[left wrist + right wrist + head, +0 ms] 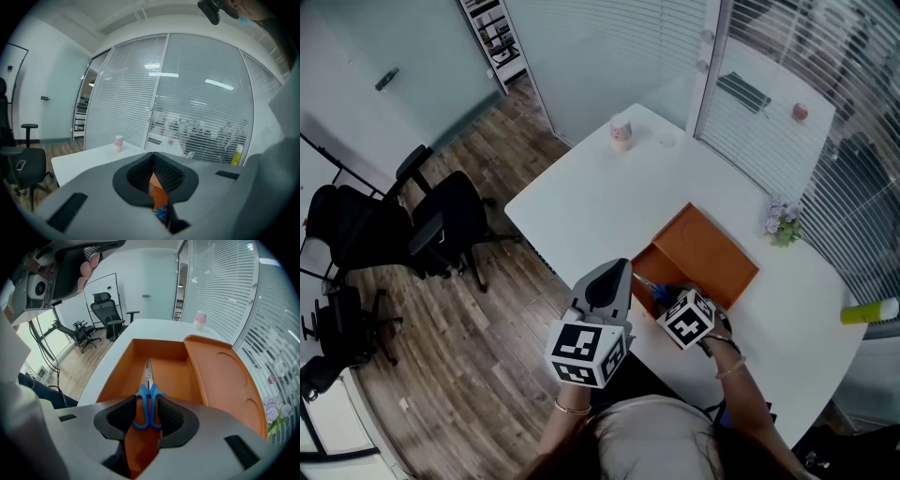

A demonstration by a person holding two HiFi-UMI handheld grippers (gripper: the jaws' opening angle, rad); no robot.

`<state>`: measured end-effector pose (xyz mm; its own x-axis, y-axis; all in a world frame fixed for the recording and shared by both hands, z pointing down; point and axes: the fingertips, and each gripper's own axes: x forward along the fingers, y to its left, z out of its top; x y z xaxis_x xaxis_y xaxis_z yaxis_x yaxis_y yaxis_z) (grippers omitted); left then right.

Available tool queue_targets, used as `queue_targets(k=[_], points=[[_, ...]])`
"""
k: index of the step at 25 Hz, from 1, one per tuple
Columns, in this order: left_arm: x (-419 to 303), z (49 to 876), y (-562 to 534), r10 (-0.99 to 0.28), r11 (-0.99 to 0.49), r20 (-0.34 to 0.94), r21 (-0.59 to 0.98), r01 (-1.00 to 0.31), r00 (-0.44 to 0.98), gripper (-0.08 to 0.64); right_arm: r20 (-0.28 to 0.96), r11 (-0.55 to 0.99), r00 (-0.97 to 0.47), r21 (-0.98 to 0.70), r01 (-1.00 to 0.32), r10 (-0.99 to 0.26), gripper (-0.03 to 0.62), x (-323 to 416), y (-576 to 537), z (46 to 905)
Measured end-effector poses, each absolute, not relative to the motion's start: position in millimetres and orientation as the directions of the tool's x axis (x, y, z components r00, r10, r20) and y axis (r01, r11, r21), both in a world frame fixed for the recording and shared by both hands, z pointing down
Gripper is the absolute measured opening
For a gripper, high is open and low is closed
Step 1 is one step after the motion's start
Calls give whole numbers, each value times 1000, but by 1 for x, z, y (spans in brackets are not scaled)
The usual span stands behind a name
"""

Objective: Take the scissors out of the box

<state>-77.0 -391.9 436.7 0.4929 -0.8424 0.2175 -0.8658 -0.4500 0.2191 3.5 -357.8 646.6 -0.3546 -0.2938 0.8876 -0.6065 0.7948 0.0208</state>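
Note:
The orange box (161, 369) lies open on the white table (600, 197), its lid (225, 380) folded out to the right. Blue-handled scissors (148, 397) lie flat on the box floor, blades pointing away from me. My right gripper (148, 414) points steeply down into the box, open, with one pad on each side of the blue handles and not pressing on them. In the head view it (664, 296) hangs over the box's near end (649, 272). My left gripper (617, 270) hovers just left of the box, jaws together and empty; in its own view the left gripper (153, 176) shows a sliver of orange beyond.
A small pink cup (622, 132) stands at the table's far corner. A little flower pot (783, 220) and a yellow-green bottle (867, 312) sit along the right side by the glass wall. Black office chairs (441, 225) stand on the wooden floor to the left.

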Motion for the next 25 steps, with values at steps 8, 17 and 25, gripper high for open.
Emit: queue_targets(k=[8, 17, 25], points=[[-76, 439, -399, -835, -458, 222, 229, -859, 504, 18, 904, 779, -332, 2, -627, -270, 167, 4, -360, 657], [-72, 442, -403, -827, -467, 226, 235, -852, 515, 18, 903, 785, -333, 7, -619, -271, 163, 4, -362, 658], [-72, 438, -399, -829, -470, 215, 233, -851, 517, 18, 900, 795, -340, 11, -607, -273, 120, 3, -360, 657]])
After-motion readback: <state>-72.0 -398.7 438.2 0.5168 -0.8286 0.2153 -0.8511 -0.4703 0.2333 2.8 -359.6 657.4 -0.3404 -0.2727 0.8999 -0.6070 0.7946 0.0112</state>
